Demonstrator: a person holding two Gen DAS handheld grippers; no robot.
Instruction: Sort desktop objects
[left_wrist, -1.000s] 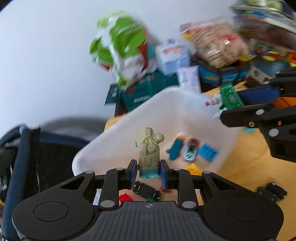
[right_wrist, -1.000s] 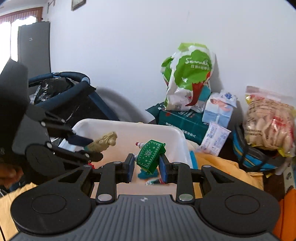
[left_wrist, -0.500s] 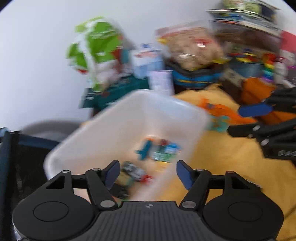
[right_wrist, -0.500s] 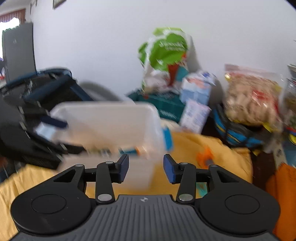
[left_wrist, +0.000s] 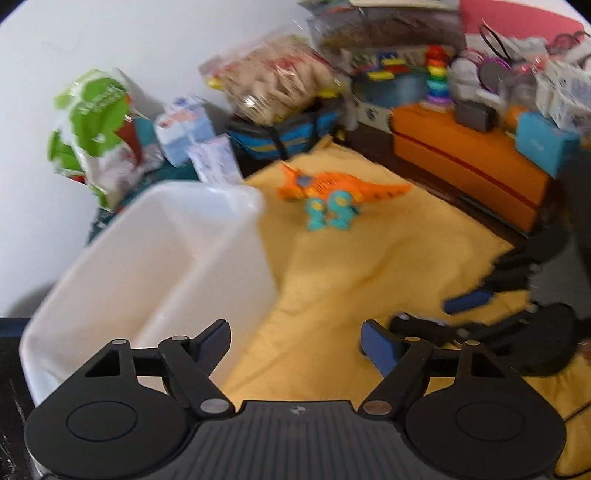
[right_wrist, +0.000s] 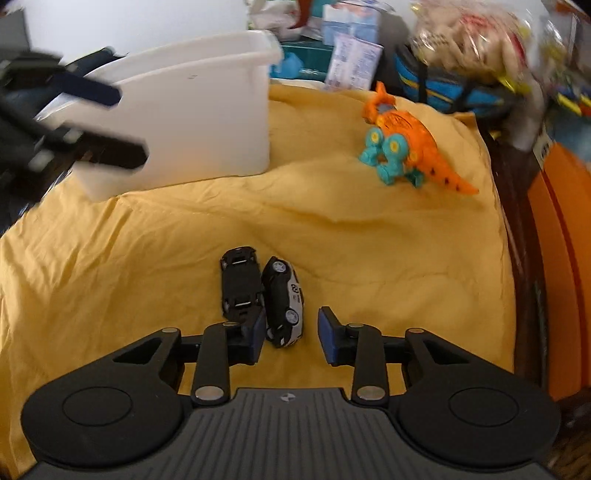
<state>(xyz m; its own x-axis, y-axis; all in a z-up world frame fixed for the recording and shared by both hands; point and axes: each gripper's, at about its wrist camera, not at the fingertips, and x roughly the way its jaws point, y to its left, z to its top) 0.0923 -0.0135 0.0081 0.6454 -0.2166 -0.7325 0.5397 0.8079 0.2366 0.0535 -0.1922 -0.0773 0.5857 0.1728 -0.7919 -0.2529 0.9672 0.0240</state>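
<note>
I am bringing the right gripper (right_wrist: 291, 334) down over two toy cars on the yellow cloth (right_wrist: 110, 258), its fingers spread and empty. The white car (right_wrist: 285, 301) is lying partly between them, touching the black car (right_wrist: 241, 282), which is lying belly-up on its left. The left finger is sitting right at the seam between the two. Both look like small, rigid, light toys with smooth shells, so I am judging they will slip unless I pinch the white car across its flat sides at mid-body, clear of the wheels. The left gripper (left_wrist: 295, 341) is hanging wide open with nothing in it, just beside the bin (left_wrist: 240, 229). The dinosaur (right_wrist: 410, 144) is standing well apart, near the cloth's far edge.
</note>
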